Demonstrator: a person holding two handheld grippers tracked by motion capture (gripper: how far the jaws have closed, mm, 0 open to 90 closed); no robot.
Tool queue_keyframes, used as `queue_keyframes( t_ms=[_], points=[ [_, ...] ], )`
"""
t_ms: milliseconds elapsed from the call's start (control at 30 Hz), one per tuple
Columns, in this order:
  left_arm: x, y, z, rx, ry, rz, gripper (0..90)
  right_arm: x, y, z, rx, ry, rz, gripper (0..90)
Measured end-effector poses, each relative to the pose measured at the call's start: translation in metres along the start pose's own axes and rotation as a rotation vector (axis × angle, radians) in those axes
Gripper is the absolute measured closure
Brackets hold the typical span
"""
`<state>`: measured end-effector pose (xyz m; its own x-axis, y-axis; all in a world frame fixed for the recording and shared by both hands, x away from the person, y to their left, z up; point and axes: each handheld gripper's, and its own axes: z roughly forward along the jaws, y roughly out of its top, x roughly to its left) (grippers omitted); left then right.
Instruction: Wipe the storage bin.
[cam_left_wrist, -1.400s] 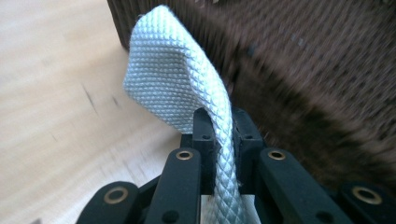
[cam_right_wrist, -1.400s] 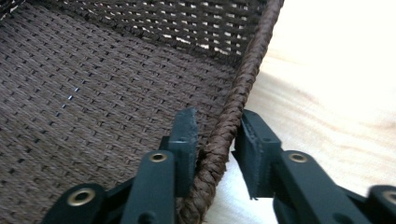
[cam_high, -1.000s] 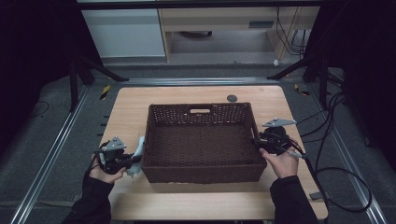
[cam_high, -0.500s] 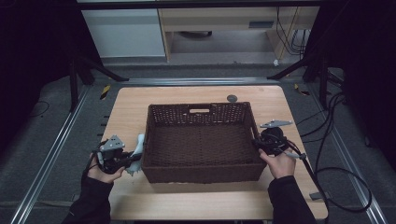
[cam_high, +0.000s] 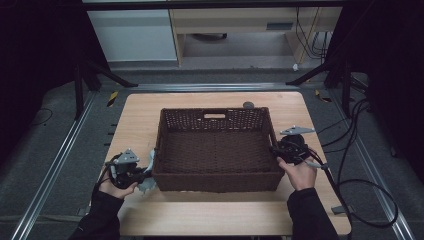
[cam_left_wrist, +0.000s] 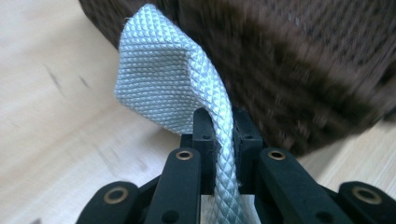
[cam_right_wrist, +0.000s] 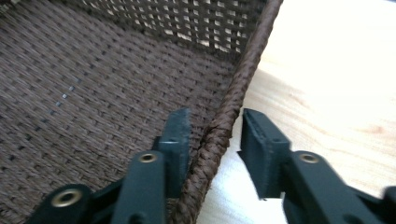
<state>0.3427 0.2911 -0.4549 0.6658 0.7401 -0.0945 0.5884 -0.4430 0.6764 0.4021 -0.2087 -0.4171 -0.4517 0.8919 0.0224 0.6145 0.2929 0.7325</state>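
While both hands work at opposite ends of the basket, the scene reads as follows.
Left claw: at the basket's 8 o'clock corner, low over the worktop; jaws clamped on a fold of pale grey quilted cloth.
Cloth: stands up from the jaws, just beside the basket's outer wall.
Right claw: at the basket's 3 o'clock side; jaws parted, one inside and one outside the braided rim, not pressing it.
Hands: dark sleeves enter from 6 o'clock; each hand wraps its tool from behind.
Change: over the last second the left claw edged closer to the basket corner; the right claw dropped slightly along the rim.
Worktop: light wood.
Surroundings: dim room, grey floor, metal rails, cables at 3 o'clock.
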Motion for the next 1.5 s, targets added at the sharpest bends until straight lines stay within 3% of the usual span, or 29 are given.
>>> queue_keyframes(
  t_ms=[133, 333, 500, 600, 700, 767, 967, 1100, 1400, 1500],
  points=[
    [-0.002, -0.005, 0.003, 0.024, -0.002, 0.003, 81.9, -0.001, 0.0, -0.007, -0.012, 0.018, -0.006, 56.5],
    [-0.004, 0.007, -0.02, -0.058, 0.014, 0.015, 81.9, 0.002, -0.004, -0.002, 0.039, 0.025, -0.037, 57.8],
    [-0.009, 0.014, -0.036, -0.102, 0.016, 0.04, 82.0, 0.0, -0.004, 0.002, 0.064, 0.029, -0.027, 61.2],
    [-0.013, 0.015, -0.037, -0.1, 0.015, 0.061, 81.9, -0.001, -0.005, 0.003, 0.069, 0.048, -0.009, 65.5],
    [-0.013, 0.012, -0.034, -0.089, 0.009, 0.055, 82.0, 0.004, -0.004, 0.001, 0.045, -0.009, 0.004, 73.7],
    [-0.012, 0.009, -0.028, -0.072, 0.004, 0.054, 82.0, 0.006, -0.003, 0.002, 0.043, -0.035, 0.001, 74.5],
    [-0.013, -0.002, -0.012, -0.012, -0.013, 0.053, 82.0, 0.004, -0.003, 0.002, 0.039, -0.039, 0.018, 75.0],
    [-0.012, -0.005, -0.009, -0.001, -0.015, 0.045, 81.9, 0.002, -0.002, 0.002, 0.036, -0.045, 0.026, 75.0],
    [-0.01, -0.005, -0.006, 0.008, -0.021, 0.042, 82.0, 0.001, -0.001, 0.003, 0.032, -0.06, 0.044, 74.2],
    [-0.012, 0.001, -0.021, -0.04, -0.007, 0.057, 81.9, 0.0, -0.001, 0.002, 0.024, -0.036, 0.04, 69.3]
  ],
)
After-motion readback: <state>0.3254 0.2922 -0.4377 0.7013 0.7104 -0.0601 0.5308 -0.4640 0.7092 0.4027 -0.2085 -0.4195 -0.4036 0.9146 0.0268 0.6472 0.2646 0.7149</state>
